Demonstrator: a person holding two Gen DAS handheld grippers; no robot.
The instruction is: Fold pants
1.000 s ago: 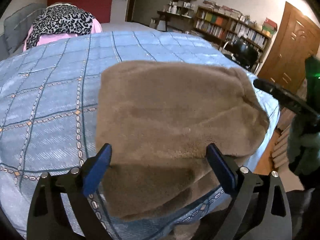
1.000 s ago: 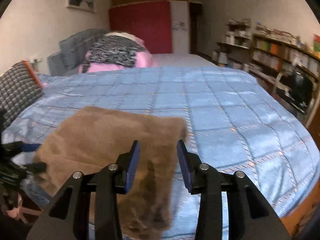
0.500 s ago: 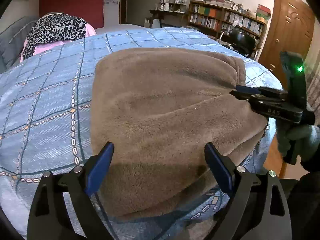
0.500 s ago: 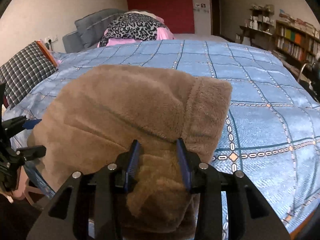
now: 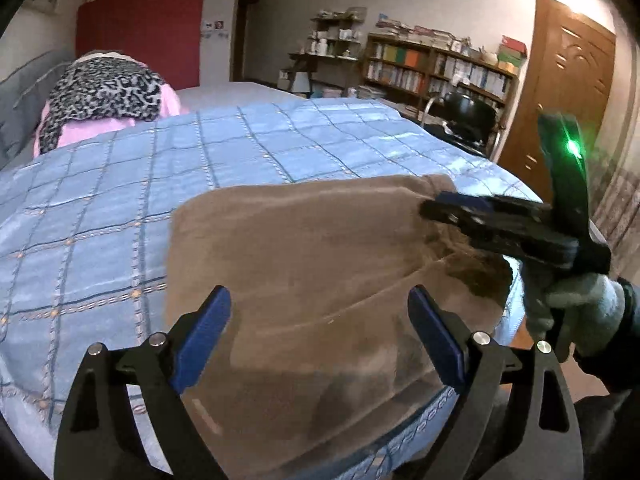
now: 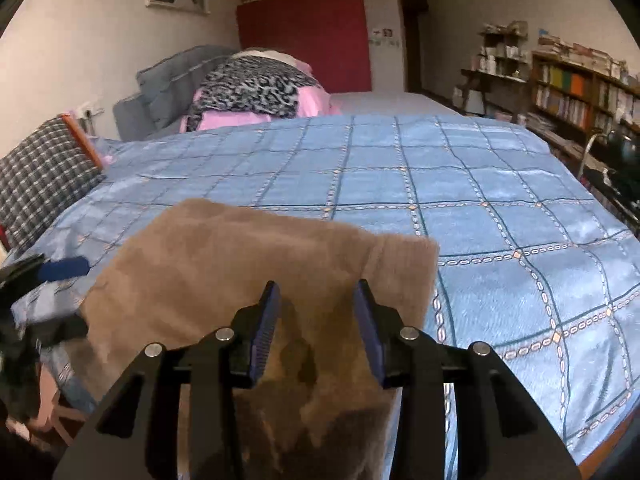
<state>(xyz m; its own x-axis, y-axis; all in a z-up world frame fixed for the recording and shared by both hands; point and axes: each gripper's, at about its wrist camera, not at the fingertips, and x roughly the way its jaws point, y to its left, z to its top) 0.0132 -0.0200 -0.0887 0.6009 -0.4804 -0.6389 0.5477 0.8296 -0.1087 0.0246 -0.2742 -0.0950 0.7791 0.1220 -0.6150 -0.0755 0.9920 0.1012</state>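
A grey-and-white checked cushion (image 6: pixel 38 184) and a leopard-print cloth over pink bedding (image 6: pixel 256 92) bound the far left of the blue quilted bedspread with its chain-line grid (image 6: pixel 500 184), which lies bare far back and out to the right, ending near a wooden bookshelf of coloured books (image 5: pixel 436 68) and a brown panelled door (image 5: pixel 568 92). The folded brown fleece pants (image 5: pixel 304 248) lie at the near edge, their lower part draping over it. The left gripper (image 5: pixel 320 332) hangs spread wide and empty above the near fold. The right gripper (image 6: pixel 316 320) pinches bunched fleece at the pants' right end. No writing is legible.
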